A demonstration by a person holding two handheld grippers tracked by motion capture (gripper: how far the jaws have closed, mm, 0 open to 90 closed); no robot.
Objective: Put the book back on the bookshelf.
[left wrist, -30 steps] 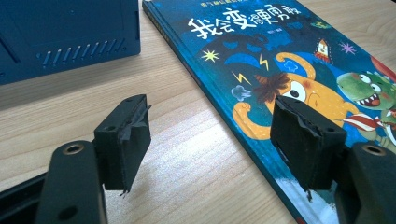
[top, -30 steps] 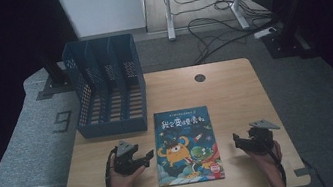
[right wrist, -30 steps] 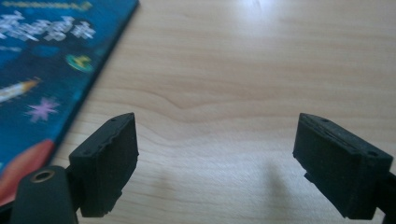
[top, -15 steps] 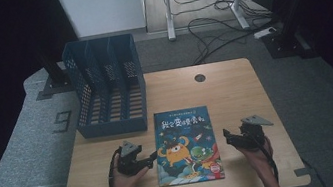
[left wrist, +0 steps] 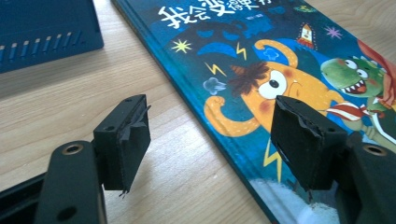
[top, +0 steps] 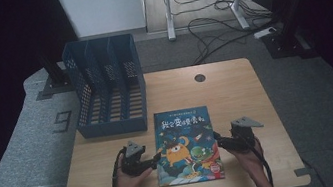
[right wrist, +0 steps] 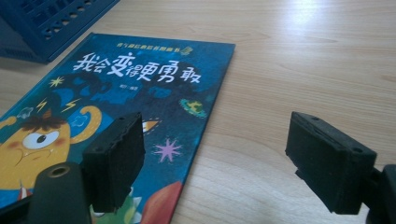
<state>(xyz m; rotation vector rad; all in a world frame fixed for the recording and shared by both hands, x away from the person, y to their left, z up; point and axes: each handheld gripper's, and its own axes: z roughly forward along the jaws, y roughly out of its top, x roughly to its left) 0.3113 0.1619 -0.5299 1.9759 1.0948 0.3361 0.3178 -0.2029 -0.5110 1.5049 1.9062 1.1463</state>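
1. Two tools flank one picture book in the lower middle of the high view: the left tool [top: 156,159] at the book's left edge, the right tool [top: 216,139] at its right edge.
2. The left tool's jaws stand spread with nothing pinched; in the left gripper view one jaw sits over bare wood at lower left and the other over the cover at lower right, the book's edge running between them.
3. The right tool's jaws are spread too, having just closed a little, and grip nothing; in the right gripper view the book's right edge runs between them.
4. The book [top: 186,143] lies flat and closed on the worktop [top: 235,92], cover up, with an orange monster [left wrist: 266,88] and a green dinosaur [left wrist: 355,77].
5. A blue file rack [top: 108,85] stands at the worktop's upper left, just beyond the book.
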